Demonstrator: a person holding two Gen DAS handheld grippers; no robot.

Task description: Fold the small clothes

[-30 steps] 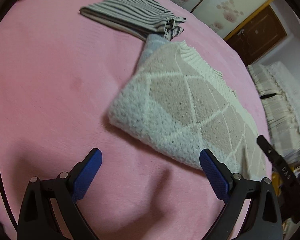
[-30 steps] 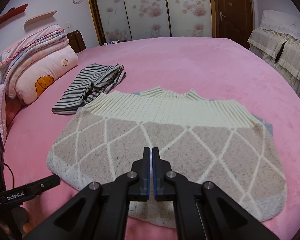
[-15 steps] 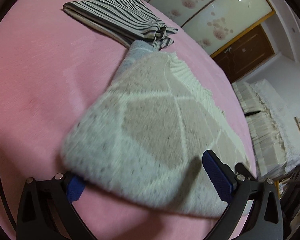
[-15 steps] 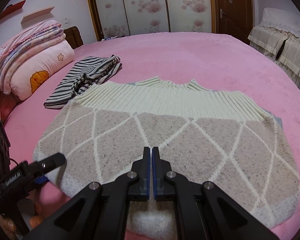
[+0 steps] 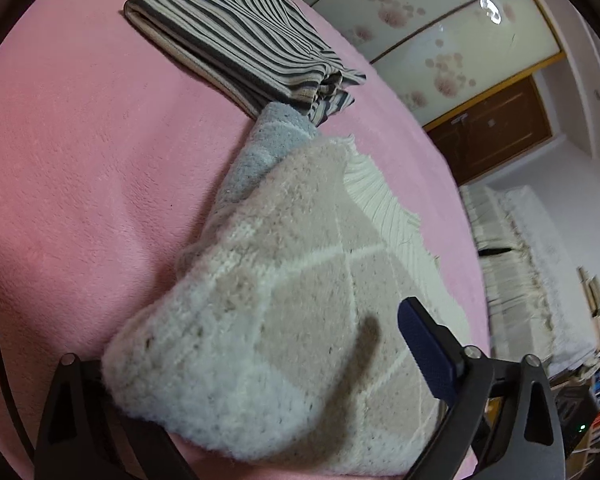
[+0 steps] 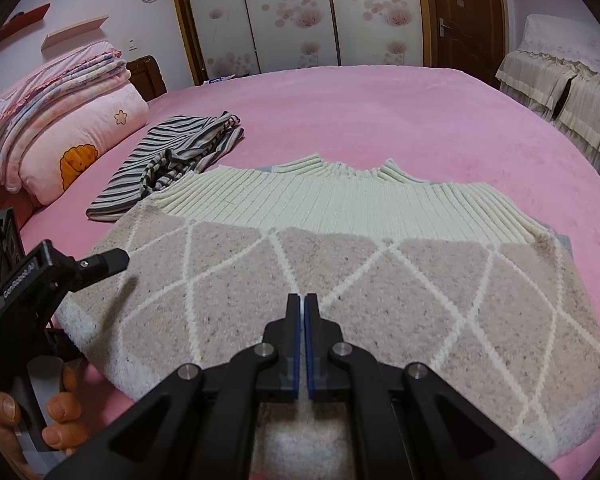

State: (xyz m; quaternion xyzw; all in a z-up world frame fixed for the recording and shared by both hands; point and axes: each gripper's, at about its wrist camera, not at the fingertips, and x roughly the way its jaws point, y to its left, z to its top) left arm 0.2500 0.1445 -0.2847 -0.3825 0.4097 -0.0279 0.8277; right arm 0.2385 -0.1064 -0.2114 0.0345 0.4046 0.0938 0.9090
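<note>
Left gripper (image 5: 256,364), jaws wide and just closing slightly, straddles the soft, thick sweater's (image 5: 300,280) lower-left corner, probably unpinched; grip there. Right gripper (image 6: 302,312) is closed, empty.

Black tool (image 6: 303,308) frames, blue ribbed pads (image 5: 426,350), silver screws, white lettering.

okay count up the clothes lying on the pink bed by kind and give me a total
Knit sweater: 1
Striped garment: 1
Total: 2
</note>
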